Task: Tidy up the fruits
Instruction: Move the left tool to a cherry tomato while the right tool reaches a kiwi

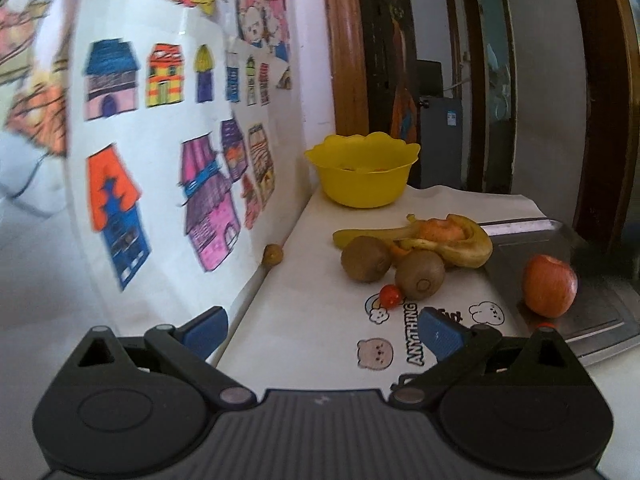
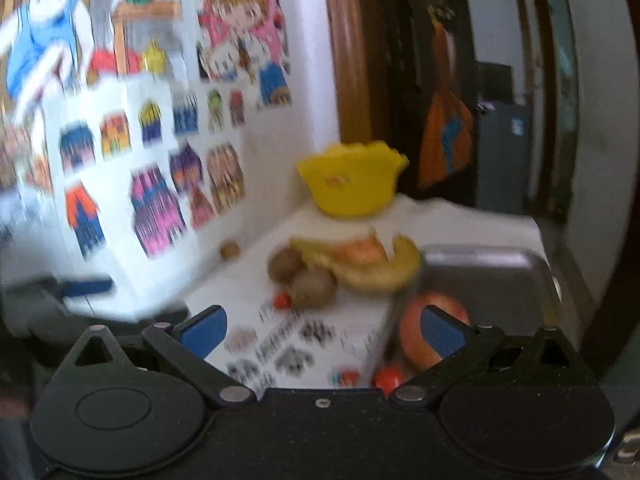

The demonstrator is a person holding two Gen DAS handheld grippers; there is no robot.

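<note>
A yellow scalloped bowl stands at the back of the white table, something orange inside it. In front lie banana and orange peels, two kiwis and a cherry tomato. A red apple rests on a metal tray. My left gripper is open above the table's near part. My right gripper is open too, its right finger in front of the apple. The right wrist view is blurred.
A small brown fruit lies by the wall covered in house drawings. Another cherry tomato sits close to the right gripper. The left gripper shows at the left edge of the right wrist view. A doorway opens behind the table.
</note>
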